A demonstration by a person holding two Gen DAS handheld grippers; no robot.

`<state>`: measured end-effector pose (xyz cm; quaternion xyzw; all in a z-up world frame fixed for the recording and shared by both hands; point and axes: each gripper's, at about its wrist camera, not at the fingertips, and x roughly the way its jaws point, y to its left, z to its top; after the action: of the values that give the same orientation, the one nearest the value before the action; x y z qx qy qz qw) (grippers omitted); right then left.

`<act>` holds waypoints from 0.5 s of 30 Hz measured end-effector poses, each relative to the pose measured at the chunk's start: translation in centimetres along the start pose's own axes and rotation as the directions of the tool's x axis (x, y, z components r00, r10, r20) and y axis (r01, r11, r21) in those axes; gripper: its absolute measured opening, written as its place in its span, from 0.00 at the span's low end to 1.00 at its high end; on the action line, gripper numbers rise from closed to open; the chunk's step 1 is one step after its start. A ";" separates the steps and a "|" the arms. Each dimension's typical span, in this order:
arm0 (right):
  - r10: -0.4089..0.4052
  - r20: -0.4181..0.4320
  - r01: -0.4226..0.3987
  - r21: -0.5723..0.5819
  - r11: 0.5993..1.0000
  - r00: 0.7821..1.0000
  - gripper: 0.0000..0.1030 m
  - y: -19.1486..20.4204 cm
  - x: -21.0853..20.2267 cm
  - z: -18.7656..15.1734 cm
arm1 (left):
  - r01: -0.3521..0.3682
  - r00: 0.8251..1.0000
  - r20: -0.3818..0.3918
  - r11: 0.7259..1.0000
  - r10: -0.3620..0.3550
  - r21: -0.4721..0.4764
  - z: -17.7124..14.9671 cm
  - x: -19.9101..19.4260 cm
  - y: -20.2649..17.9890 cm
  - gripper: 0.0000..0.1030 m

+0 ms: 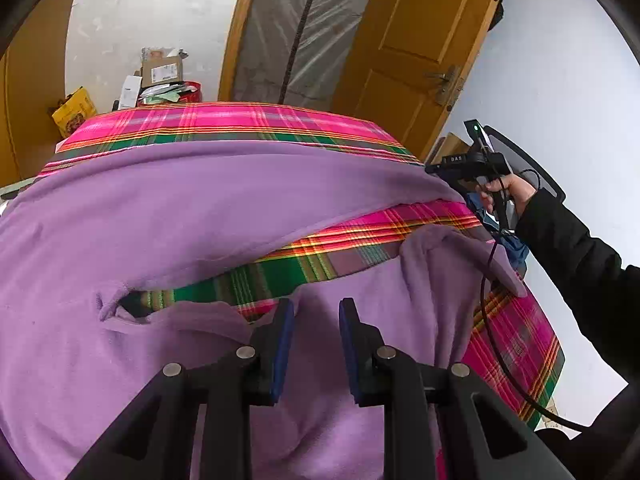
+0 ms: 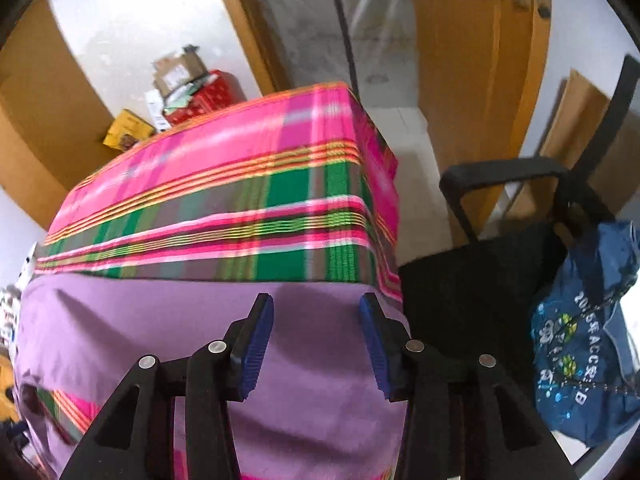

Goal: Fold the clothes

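Purple garment (image 1: pixel 200 200) on plaid tablecloth (image 1: pixel 248 120): soft, limp fleece, likely clingy. Take a hem corner. Left gripper (image 1: pixel 316 312) and right gripper (image 2: pixel 316 308): jaws apart, empty.

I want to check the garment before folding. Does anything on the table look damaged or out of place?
Nothing looks damaged. The purple fleece garment lies crumpled on the pink and green plaid tablecloth, and one part is bunched near the table's right edge. The gap showing the cloth seems an opening, not a tear.

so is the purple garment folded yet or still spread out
Mostly spread: the purple garment lies across the plaid tablecloth, one sleeve stretched out, no neat fold visible.
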<state>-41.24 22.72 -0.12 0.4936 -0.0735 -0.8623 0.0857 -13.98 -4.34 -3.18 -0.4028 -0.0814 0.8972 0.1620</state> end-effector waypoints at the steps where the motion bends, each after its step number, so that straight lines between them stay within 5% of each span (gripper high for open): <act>1: -0.005 0.003 0.005 0.004 1.000 1.000 0.43 -0.1 0.0 0.1 | 0.000 1.000 -0.001 1.000 0.000 -0.004 0.0 0.1 0.1 0.23; 4: -0.020 0.027 0.020 0.008 1.000 0.999 0.21 -0.4 -0.2 0.2 | 0.005 1.000 -0.008 1.000 -0.005 -0.006 0.0 0.5 0.2 0.23; 5: -0.025 0.034 0.024 0.010 1.000 0.999 0.04 -0.5 -0.3 0.3 | 0.007 1.000 -0.011 1.000 -0.007 -0.006 0.0 0.6 0.2 0.23; 15: -0.053 0.176 0.058 -0.026 0.998 0.983 0.04 1.6 -2.2 2.8 | 0.006 1.000 -0.017 1.000 -0.006 -0.011 -0.3 0.8 0.4 0.23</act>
<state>-42.41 21.76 3.44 0.4161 -0.0538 -0.9056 0.0623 -14.30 -4.41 -4.01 -0.4110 -0.0862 0.8928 0.1630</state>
